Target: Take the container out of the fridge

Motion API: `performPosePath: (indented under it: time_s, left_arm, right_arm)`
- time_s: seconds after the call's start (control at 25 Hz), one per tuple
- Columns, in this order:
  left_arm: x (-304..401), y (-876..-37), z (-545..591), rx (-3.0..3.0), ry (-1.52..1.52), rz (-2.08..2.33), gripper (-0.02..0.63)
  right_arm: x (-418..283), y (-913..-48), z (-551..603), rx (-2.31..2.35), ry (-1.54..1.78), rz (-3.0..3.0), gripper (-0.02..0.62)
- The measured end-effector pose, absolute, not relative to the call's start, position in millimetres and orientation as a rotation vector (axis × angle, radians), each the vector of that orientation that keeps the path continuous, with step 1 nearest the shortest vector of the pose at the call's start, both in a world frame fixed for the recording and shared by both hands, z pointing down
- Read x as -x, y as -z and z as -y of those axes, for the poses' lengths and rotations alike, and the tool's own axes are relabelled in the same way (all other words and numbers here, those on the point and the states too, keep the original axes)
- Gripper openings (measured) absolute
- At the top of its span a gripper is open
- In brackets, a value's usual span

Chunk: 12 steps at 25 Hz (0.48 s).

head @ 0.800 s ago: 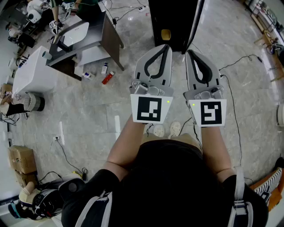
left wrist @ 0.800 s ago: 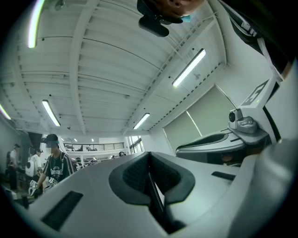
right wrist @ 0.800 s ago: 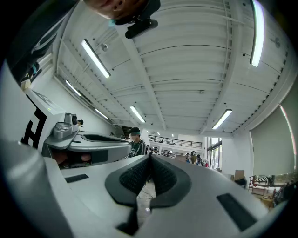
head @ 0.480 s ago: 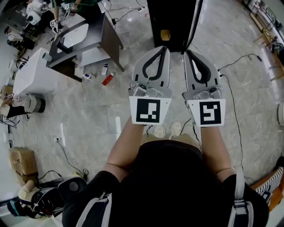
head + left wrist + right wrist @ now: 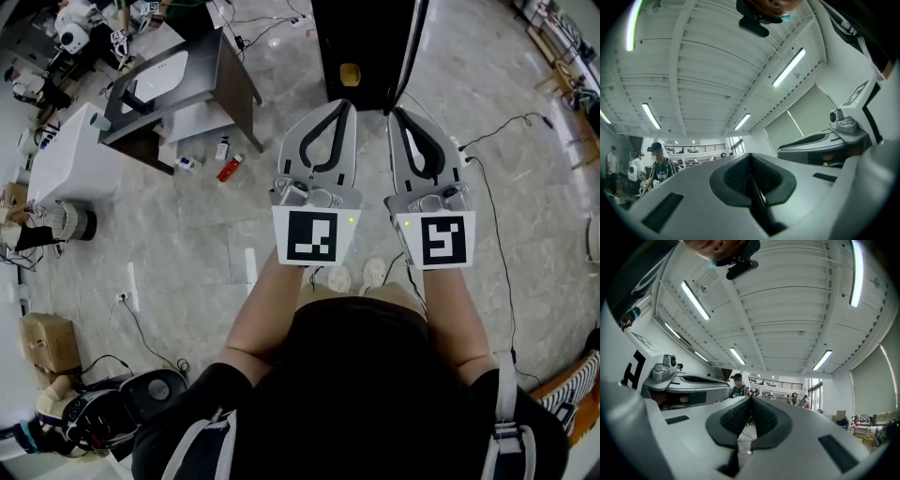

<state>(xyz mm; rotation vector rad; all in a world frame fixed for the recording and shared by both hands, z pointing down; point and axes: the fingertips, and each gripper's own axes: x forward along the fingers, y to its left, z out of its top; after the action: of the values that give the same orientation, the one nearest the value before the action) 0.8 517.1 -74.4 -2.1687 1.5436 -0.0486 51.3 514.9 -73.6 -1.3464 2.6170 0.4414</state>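
Grey shiny floor spreads out under the person, with cables and a few small bottles lying on it. Straight ahead stands a tall black fridge. Its door seems to be swung open on the right side. Inside the fridge sits a small yellow thing. That is probably the container, but it is too small to be sure.

The left gripper and the right gripper are held side by side in front of the body, apart from the fridge. Both have their jaws pressed together with nothing between them.

To do this step well, I think the person should step closer first. Then one gripper should open wide before it goes in, come at the container from the front, and squeeze its sides gently. The other gripper could stop the door from swinging shut.

No words can be read. The cubes on the grippers show only black and white squares. The print on a far-off person's shirt is too small to read.
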Motion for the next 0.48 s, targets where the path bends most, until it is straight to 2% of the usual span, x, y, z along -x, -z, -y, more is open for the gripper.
performPosePath:
  time_s: [0.48]
  left_arm:
    - [29.2,70.8,-523.7,2.183,0.018,-1.540,0.021]
  right_arm:
    - [-30.3,65.4,-522.2,1.389,-0.474,-2.626,0.037]
